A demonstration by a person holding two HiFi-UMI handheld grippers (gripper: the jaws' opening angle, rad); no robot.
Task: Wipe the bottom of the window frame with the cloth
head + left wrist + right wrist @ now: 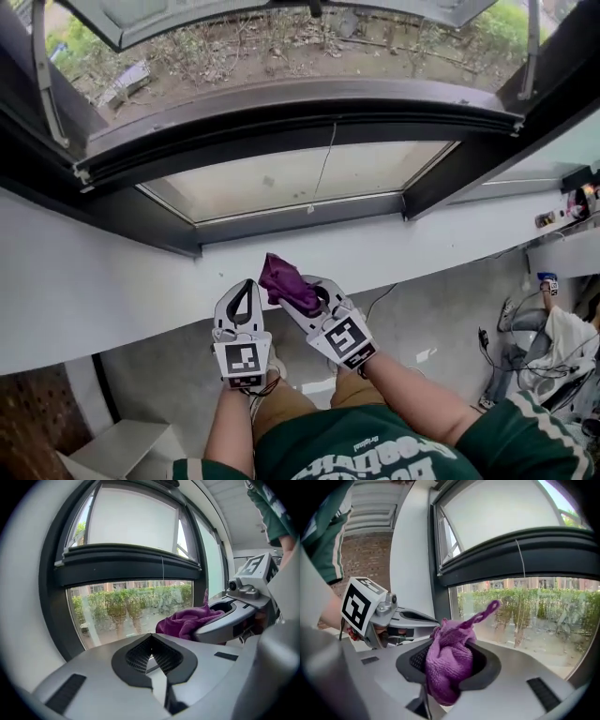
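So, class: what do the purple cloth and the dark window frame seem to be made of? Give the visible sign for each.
Purple cloth: soft looped textile, probably microfibre or terry; fuzzy matte nap, bunches limply.
Window frame: likely painted or coated metal, though plastic is possible; smooth dark rails with faint sheen.

White box on grey floor, brick wall indoors, green hedge outside
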